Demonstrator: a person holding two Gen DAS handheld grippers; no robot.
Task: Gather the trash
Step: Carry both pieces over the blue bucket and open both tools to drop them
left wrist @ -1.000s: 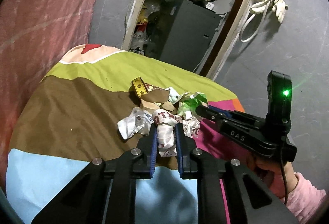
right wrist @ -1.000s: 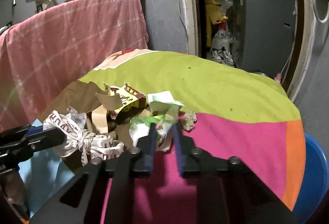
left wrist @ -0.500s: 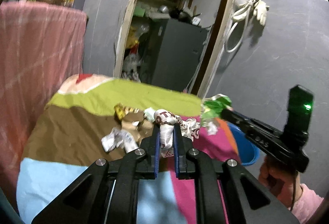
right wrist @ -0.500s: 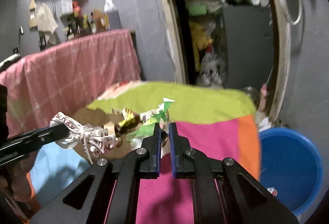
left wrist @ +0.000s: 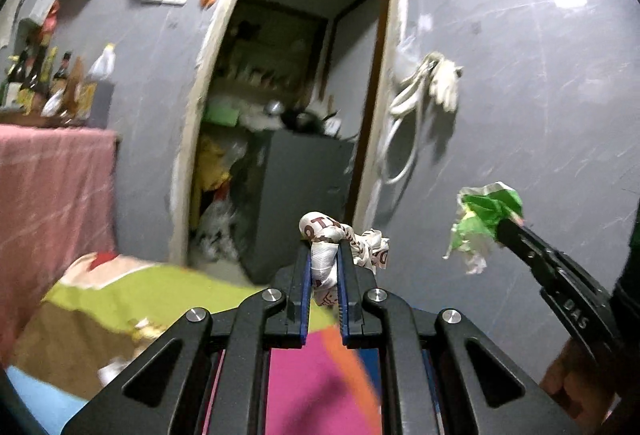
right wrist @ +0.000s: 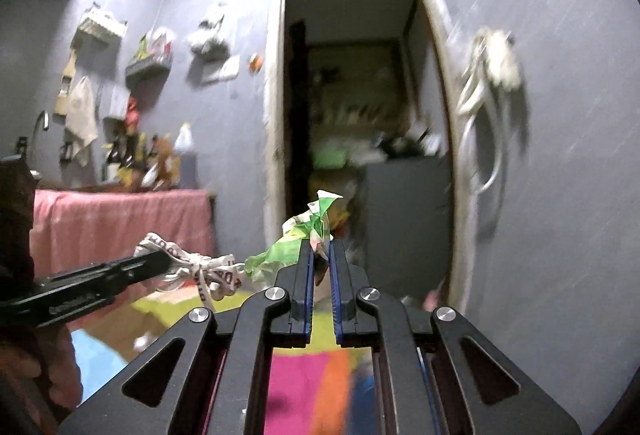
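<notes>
Grey walls point(left wrist: 520, 115) frame a dark doorway point(left wrist: 288, 115). Below lies a patchwork cloth point(left wrist: 120, 299). Left gripper point(left wrist: 324, 267) pinches a white printed wrapper point(left wrist: 324, 235) in the air; right gripper point(right wrist: 320, 255) clamps a green wrapper point(right wrist: 296, 235) beside it.

Both wrist views look along their fingers point(left wrist: 305, 271) toward one doorway point(right wrist: 352, 75)

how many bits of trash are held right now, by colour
white printed wrapper, in left gripper: 1
green wrapper, in right gripper: 1
total: 2
</notes>
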